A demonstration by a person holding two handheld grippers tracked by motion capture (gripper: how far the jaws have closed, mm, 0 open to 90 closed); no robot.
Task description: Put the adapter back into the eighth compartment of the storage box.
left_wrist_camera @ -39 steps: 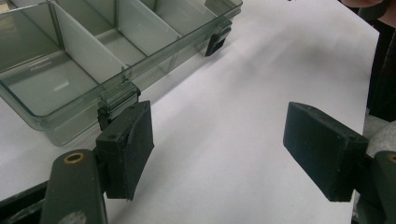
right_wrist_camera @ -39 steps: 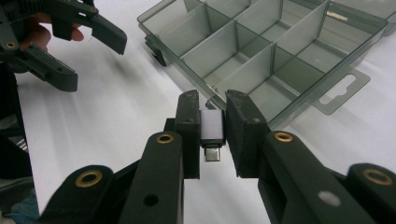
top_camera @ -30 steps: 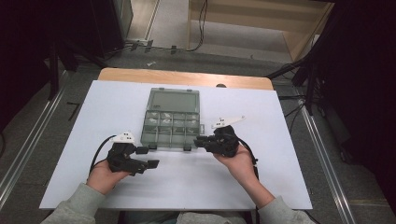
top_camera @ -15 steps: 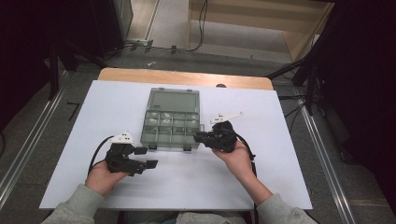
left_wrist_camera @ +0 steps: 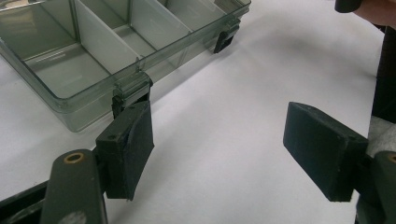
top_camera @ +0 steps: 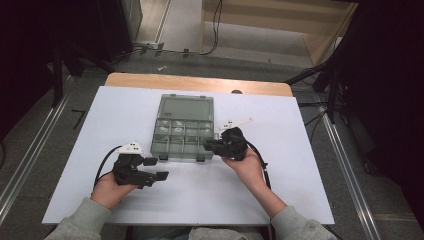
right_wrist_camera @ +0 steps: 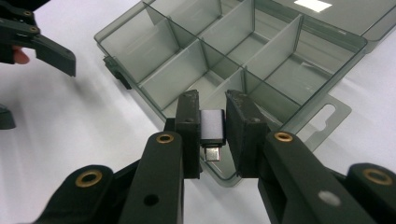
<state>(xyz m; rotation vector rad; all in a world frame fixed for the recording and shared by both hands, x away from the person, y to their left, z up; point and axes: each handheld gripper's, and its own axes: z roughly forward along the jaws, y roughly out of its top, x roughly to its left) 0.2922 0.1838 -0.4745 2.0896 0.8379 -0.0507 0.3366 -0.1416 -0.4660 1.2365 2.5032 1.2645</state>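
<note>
Right claw point(right_wrist_camera: 212, 135) clenches a small silver metal adapter point(right_wrist_camera: 213, 127) over the smoky clear plastic compartment box point(right_wrist_camera: 224, 56); released early, it could catch a divider; left claw point(left_wrist_camera: 224, 154) gapes empty.

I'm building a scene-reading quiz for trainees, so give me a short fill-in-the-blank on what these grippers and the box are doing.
1. The right gripper is shut on a small silver ____.
2. The left gripper has its jaws ____, with nothing between them.
3. The lid of the compartment box is ____.
4. The box rests on a ____ table top.

Missing words: adapter; open; open; white
</note>
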